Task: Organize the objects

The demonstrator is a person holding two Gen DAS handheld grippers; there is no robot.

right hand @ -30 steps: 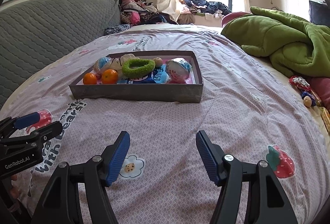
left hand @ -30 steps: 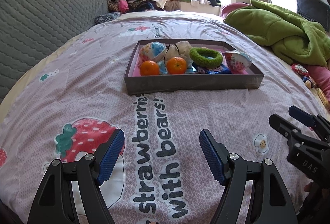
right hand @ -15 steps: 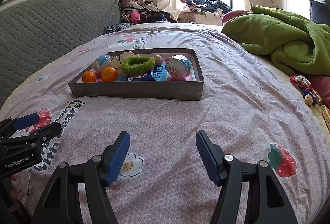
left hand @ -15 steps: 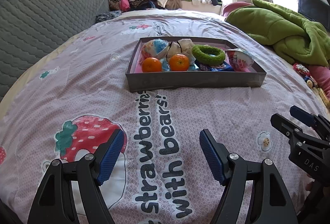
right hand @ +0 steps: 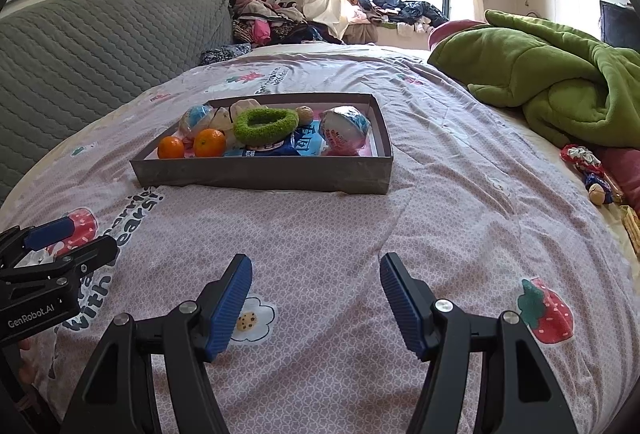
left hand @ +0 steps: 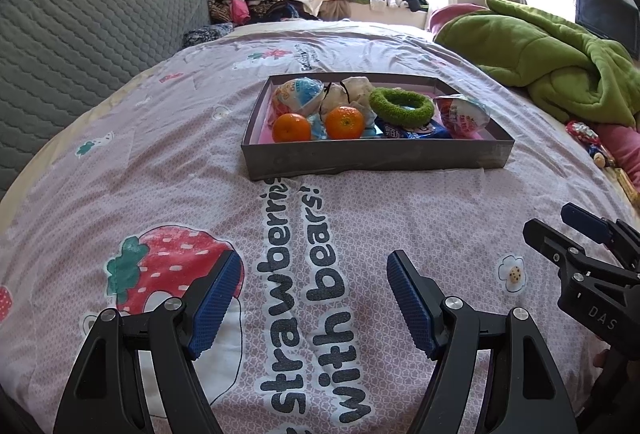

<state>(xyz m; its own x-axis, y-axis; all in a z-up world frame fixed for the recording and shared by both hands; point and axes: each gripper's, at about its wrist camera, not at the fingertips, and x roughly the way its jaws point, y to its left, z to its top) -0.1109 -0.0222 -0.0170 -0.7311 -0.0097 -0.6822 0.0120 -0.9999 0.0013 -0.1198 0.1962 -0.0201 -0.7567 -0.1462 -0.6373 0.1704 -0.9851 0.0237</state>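
Observation:
A grey shallow box sits on the pink bedspread ahead of both grippers. It holds two oranges, a green fuzzy ring, white pouches, wrapped round packets and a blue packet. My left gripper is open and empty, low over the bedspread. My right gripper is open and empty, also short of the box. Each gripper shows at the edge of the other's view.
A green blanket lies bunched at the right. A grey quilted headboard runs along the left. Small toys lie at the right bed edge. Piled clothes sit at the far end under the window.
Both grippers have moved a little closer to the box and tilted slightly down. Both stay open and empty.

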